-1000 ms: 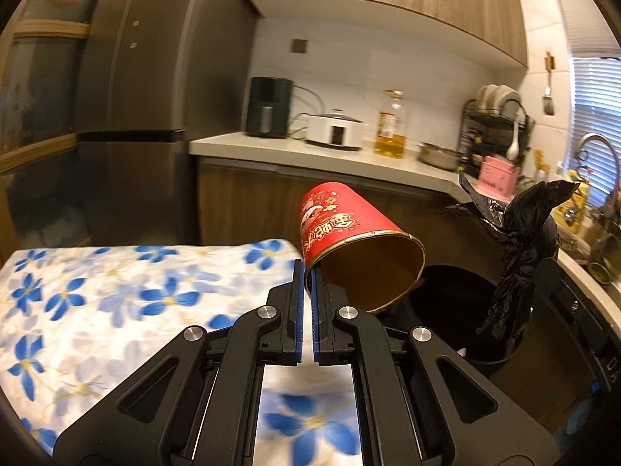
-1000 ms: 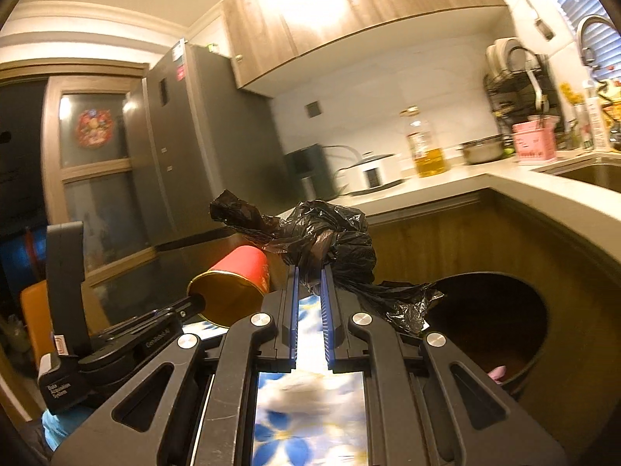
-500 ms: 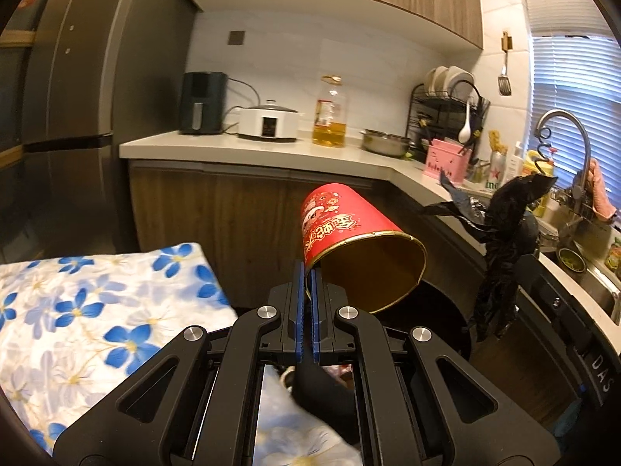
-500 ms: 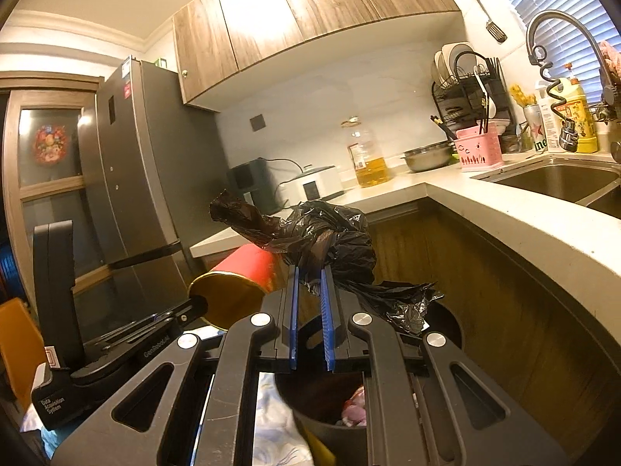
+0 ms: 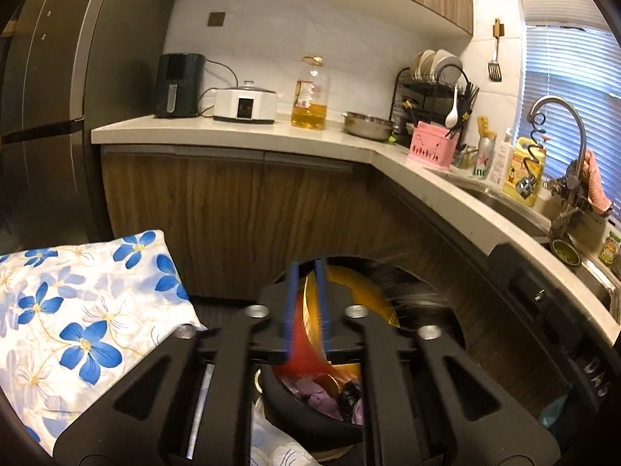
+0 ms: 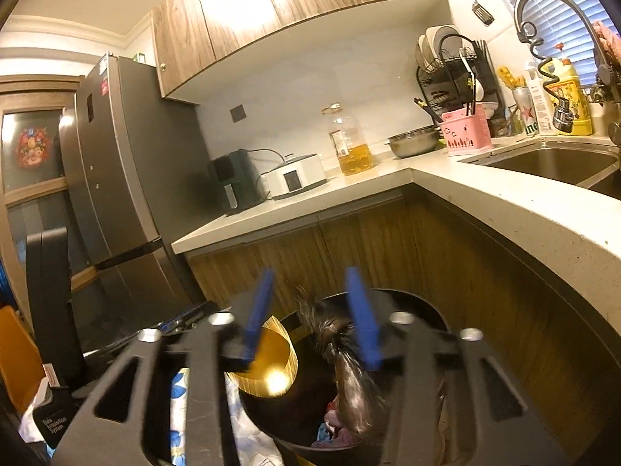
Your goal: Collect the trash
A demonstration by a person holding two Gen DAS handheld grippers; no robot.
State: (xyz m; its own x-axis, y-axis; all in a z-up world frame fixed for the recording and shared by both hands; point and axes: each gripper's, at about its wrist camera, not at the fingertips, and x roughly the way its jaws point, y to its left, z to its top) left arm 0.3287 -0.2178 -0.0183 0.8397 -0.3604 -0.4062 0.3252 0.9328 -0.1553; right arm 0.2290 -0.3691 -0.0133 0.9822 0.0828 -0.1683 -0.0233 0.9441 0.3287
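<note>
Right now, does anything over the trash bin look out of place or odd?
Yes. Both pieces of trash are blurred, mid-drop over the black trash bin: the red paper cup tips gold-mouth-up between the opening left gripper fingers, and the black plastic bag streaks down between the opening right gripper fingers. Nothing looks spilled.

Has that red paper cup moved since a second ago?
Yes. The red cup has dropped from above the left gripper, level with the cabinet doors, down between its opening jaws, blurred, toward the black bin.
</note>
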